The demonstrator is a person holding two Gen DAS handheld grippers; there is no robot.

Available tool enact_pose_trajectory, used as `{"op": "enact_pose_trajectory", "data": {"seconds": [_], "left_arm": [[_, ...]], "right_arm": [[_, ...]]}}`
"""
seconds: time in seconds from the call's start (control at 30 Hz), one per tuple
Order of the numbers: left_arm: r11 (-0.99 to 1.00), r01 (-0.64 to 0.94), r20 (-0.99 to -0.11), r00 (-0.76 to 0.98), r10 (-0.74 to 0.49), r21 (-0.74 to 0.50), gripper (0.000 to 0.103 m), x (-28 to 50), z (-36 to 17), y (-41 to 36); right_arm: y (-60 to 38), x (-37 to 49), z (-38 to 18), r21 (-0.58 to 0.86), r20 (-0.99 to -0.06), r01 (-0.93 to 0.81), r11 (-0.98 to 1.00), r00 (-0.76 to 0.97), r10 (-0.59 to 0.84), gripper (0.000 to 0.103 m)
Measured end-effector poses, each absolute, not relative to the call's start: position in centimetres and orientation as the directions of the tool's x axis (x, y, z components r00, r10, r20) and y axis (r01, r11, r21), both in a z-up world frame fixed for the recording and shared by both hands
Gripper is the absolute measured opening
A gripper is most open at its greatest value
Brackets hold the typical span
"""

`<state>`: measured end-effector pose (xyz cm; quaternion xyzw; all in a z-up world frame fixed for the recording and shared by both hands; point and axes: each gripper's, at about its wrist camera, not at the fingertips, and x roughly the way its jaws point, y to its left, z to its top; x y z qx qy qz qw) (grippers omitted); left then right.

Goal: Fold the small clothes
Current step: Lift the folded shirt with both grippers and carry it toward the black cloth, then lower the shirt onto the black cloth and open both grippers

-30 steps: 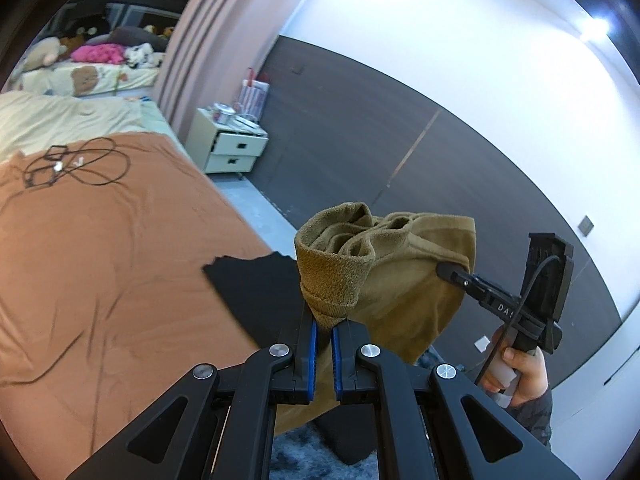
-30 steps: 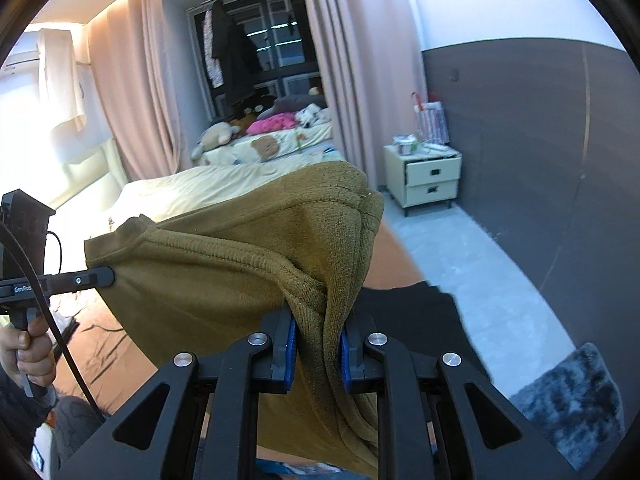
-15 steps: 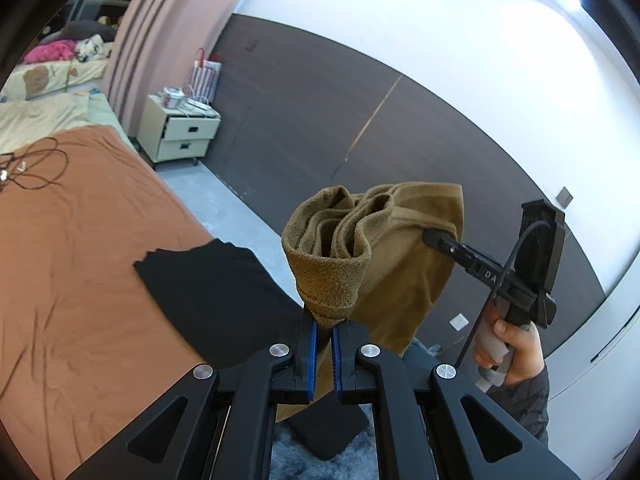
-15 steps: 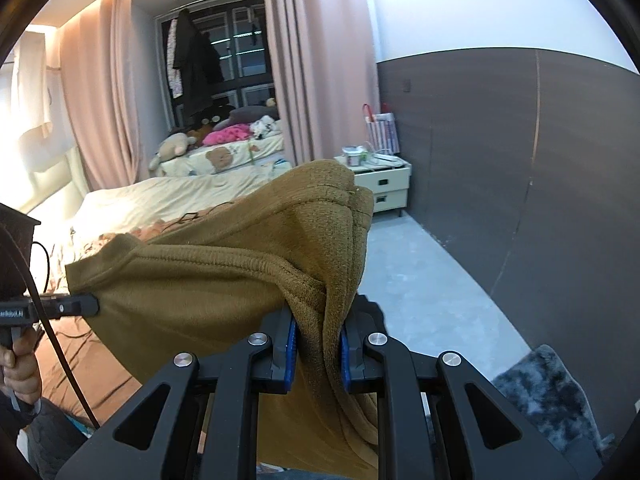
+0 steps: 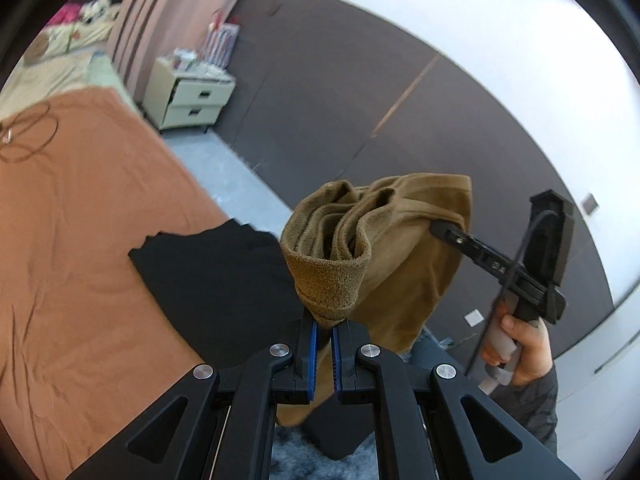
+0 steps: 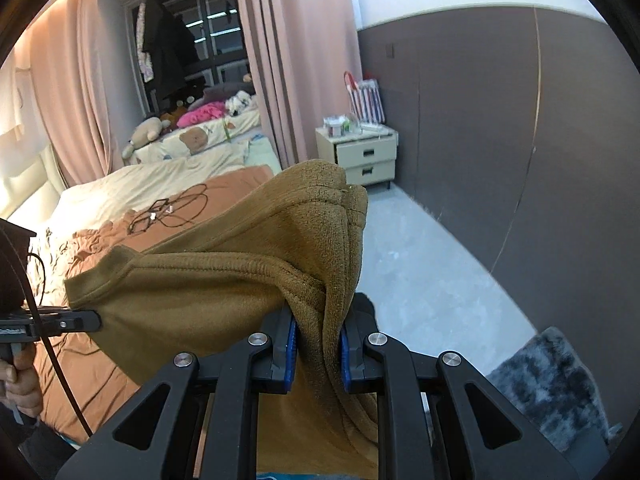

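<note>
The olive-brown garment (image 5: 404,248) hangs in the air above the bed (image 5: 80,240), stretched between both grippers. The left gripper (image 5: 325,322) is clamped nearly closed on one bunched corner of it; the right gripper (image 6: 318,334) pinches a thicker fold at the other corner, its jaws a little apart around the cloth. A black garment (image 5: 216,276) lies flat on the bed's orange cover, below the held one
</note>
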<state>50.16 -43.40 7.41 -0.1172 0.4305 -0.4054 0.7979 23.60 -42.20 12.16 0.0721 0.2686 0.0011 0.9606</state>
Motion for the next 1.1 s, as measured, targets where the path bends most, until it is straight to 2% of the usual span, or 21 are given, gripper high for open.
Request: {"op": "enact_pose_trajectory", "data": {"seconds": [0.4, 0.8, 0.87, 0.93, 0.97, 1.03, 1.1], "left_arm": [[0.697, 0.485, -0.663, 0.277, -0.695, -0.528, 0.006, 59.1, 0.0, -43.9], [0.726, 0.484, -0.718, 0.25, -0.65, -0.489, 0.006, 65.7, -5.9, -44.3], [0.736, 0.465, -0.721, 0.257, -0.644, -0.492, 0.007, 66.9, -6.8, -44.1], [0.772, 0.452, -0.759, 0.266, -0.594, -0.447, 0.014, 68.0, -8.0, -44.5], [0.8, 0.439, -0.791, 0.268, -0.551, -0.409, 0.021, 68.6, -8.9, -44.8], [0.831, 0.415, -0.814, 0.287, -0.505, -0.37, 0.026, 69.4, -9.6, -44.5], [0.837, 0.395, -0.809, 0.297, -0.507, -0.379, 0.035, 69.8, -9.6, -43.8]], "right_arm": [[-42.0, 36.0, 9.5, 0.135, -0.627, 0.058, 0.989, 0.778, 0.04, 0.013], [-43.2, 43.4, 6.0, 0.094, -0.697, 0.108, 0.99, 0.716, -0.012, 0.015], [-42.9, 45.4, 5.1, 0.058, -0.713, 0.144, 0.988, 0.698, -0.06, 0.024], [-42.9, 47.1, 4.3, 0.043, -0.738, 0.198, 0.979, 0.667, -0.103, 0.039], [-43.1, 47.6, 4.1, 0.055, -0.745, 0.221, 0.974, 0.658, -0.107, 0.048], [-43.8, 47.8, 4.4, 0.093, -0.737, 0.245, 0.965, 0.669, -0.099, 0.052], [-44.6, 47.0, 4.7, 0.109, -0.726, 0.25, 0.962, 0.681, -0.094, 0.053]]}}
